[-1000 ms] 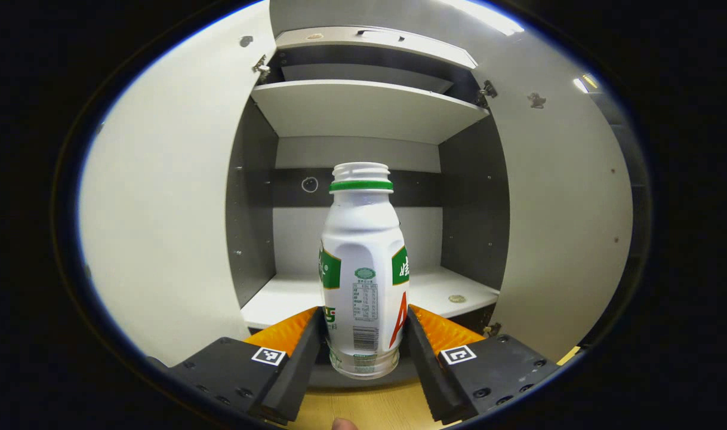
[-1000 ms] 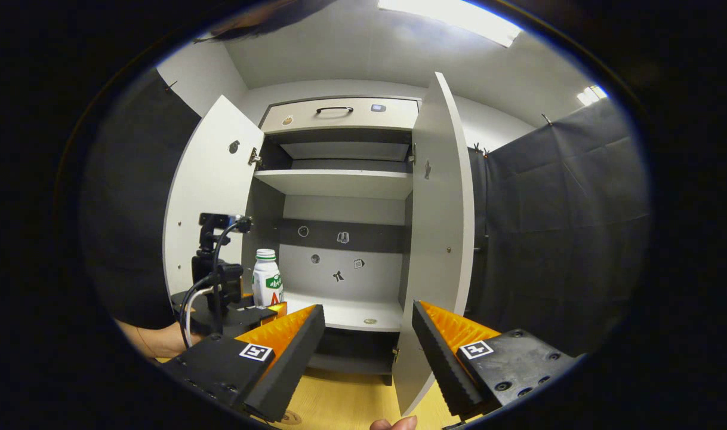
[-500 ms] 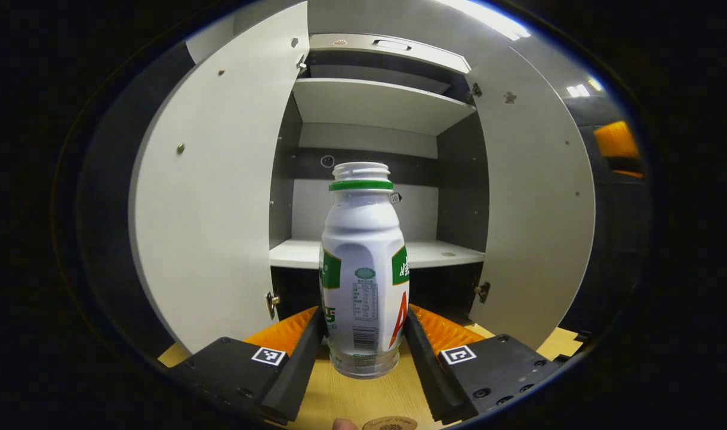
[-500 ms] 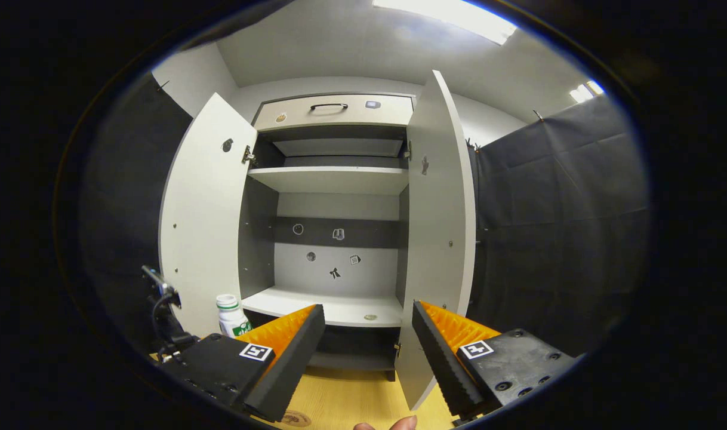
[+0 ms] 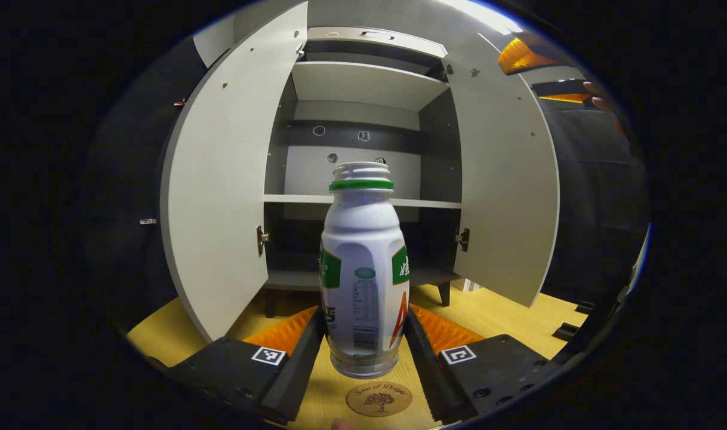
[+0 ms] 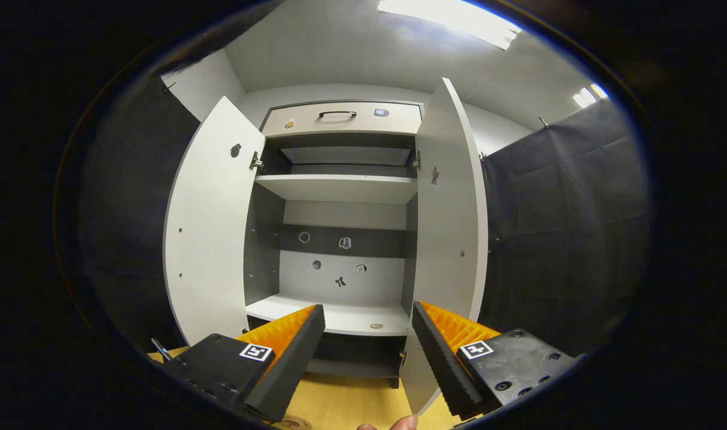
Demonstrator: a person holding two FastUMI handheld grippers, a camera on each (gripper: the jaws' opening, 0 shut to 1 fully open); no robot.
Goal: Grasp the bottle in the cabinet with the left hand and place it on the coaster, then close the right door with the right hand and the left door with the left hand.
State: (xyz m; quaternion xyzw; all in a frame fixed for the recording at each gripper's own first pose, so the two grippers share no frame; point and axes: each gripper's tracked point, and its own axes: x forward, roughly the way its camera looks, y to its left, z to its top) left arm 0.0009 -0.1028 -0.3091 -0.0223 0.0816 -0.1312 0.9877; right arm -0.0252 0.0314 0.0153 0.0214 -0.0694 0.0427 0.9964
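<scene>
In the left gripper view my left gripper is shut on a white bottle with a green neck ring and no cap, held upright just above the wooden floor. A round brown coaster lies right below and in front of the bottle's base. Behind stands the cabinet with its left door and right door both swung open. In the right gripper view my right gripper is open with nothing between its fingers, facing the cabinet's lower shelf. Its right door stands edge-on just right of centre, and the left door is open wide.
The cabinet has an upper shelf and a drawer with a dark handle on top. Black cloth walls close in both sides. A wooden floor spreads in front of the cabinet. The coaster's edge peeks at the bottom of the right gripper view.
My left gripper has carried the bottle out of the cabinet, back and down toward the floor; the coaster has come into sight beneath it. The bottle and left gripper have left the right gripper view.
</scene>
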